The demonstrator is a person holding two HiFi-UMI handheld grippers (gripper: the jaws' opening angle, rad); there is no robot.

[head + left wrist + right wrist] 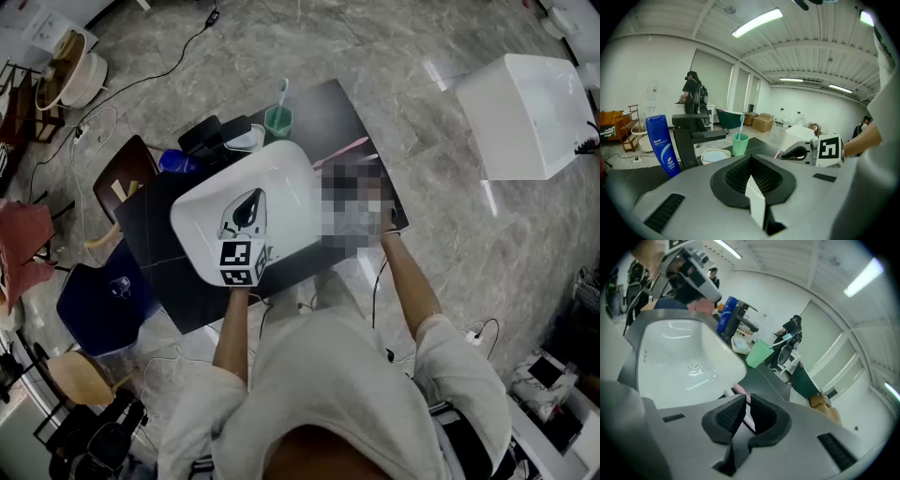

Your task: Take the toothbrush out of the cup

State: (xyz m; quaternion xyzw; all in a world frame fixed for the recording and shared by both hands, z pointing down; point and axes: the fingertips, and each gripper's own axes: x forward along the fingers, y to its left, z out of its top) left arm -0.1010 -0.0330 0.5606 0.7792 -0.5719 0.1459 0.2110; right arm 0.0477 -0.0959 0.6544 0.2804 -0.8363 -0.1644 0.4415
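A green cup stands at the far edge of the black table, behind the white sink. A light-blue toothbrush stands upright in it. A pink toothbrush lies on the table right of the sink. Its handle runs between the pads of my right gripper, which is shut on it. In the head view a mosaic patch hides that gripper. My left gripper hovers over the sink, shut and holding nothing.
A blue shampoo bottle, a black faucet and a pale soap dish stand left of the cup. Chairs crowd the table's left side. A white box sits on the floor at right. People stand in the background.
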